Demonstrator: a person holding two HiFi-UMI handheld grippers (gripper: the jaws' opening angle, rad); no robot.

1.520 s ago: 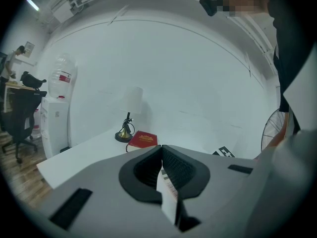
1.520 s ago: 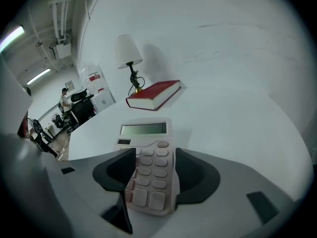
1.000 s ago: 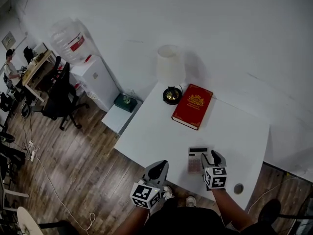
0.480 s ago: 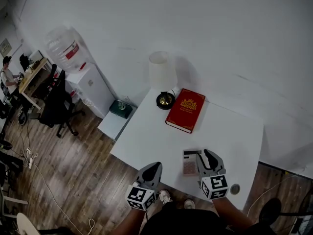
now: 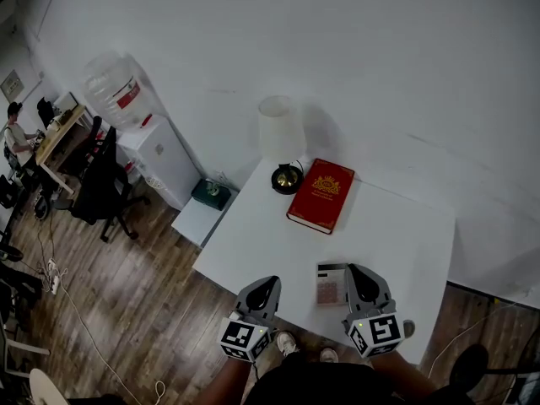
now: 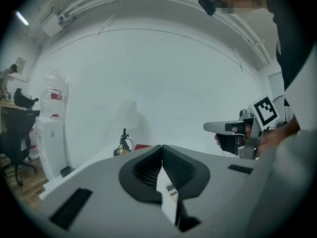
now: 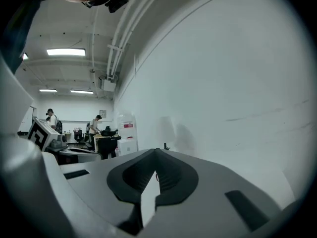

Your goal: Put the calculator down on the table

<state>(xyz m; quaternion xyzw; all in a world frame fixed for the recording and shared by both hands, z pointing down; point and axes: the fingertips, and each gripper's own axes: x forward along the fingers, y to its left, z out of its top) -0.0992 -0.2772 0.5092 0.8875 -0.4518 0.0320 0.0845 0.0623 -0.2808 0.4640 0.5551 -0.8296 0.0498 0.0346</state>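
1. Right gripper: its jaws have just been closing and now meet tip to tip with nothing between them, as its own view confirms. It points at the far wall, roughly level, with no tabletop in its sight.
2. Left gripper: the jaws are together and empty. It hangs at the near edge of the table, well left of the right gripper, which shows at the right of its view.
3. Calculator: it lies flat on the table near the near edge, just left of the right gripper's tip. In the head view the two overlap slightly; I judge that the gripper is clear of it, since neither jaw bears on anything.
4. Task status, as a judgement: the calculator rests on the table and is free of both grippers, so the set-down appears complete.
5. Handling assessment: it is probably a light, stiff plastic slab, thin and low to the surface. The case is likely smooth, so a shallow pinch could slip. The display end at the far side is the fragile part.
6. Recommended hold, should it need lifting again: across the narrow width at the key end, with pads on the two long edges and clear of the display.
7. Surroundings: a red book lies farther back, with a lamp at the far left corner. Both are well apart from the calculator.
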